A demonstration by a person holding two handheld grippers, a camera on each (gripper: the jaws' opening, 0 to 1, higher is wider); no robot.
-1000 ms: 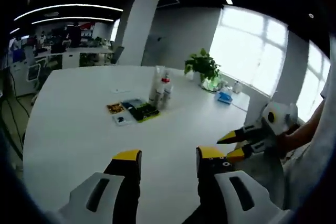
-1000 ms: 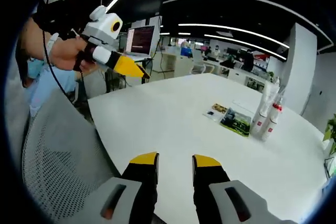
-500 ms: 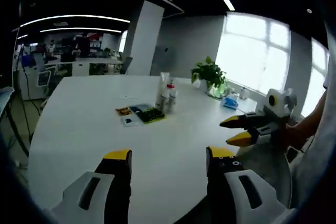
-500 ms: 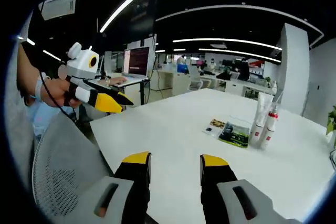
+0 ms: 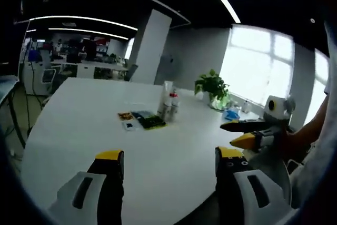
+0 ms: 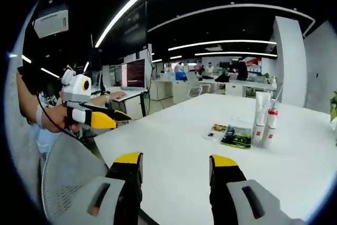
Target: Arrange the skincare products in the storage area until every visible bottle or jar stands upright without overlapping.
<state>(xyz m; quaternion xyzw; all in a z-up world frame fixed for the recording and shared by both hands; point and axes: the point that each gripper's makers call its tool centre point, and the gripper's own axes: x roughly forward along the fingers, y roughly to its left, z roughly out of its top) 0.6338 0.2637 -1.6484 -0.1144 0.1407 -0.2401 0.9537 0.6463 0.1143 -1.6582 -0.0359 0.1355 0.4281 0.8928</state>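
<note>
Both grippers hang over the near edge of the white tabletop [image 5: 79,130], well short of the skincare products, so I judge this to be an approach stance with nothing yet handled.

In the left gripper view, the left gripper [image 5: 168,162] has its yellow-tipped jaws spread wide with bare tabletop between them; it grips nothing and touches nothing. Far ahead of it and slightly left of its centre line stand the bottles [image 5: 168,106], two or three of them packed close together, upright as far as the small view allows. Just to their left, flat on the tabletop, lie a dark tray or packet [image 5: 151,121] and a couple of small flat packets [image 5: 125,116]; what these are is too small to tell. The right gripper [image 5: 243,133] comes in from the right, held in a hand, its jaws a little apart and empty.

In the right gripper view, the right gripper [image 6: 175,162] is likewise parted with nothing between its jaws. The bottles [image 6: 265,117] stand well ahead and to its right, a taller white tube touching or just beside a red-capped one, with the dark tray [image 6: 237,136] just left of them. The left gripper [image 6: 102,119] shows at the left, held above a mesh chair back [image 6: 68,177].

Since the bottles look clustered, the likely job is spacing them apart.
</note>
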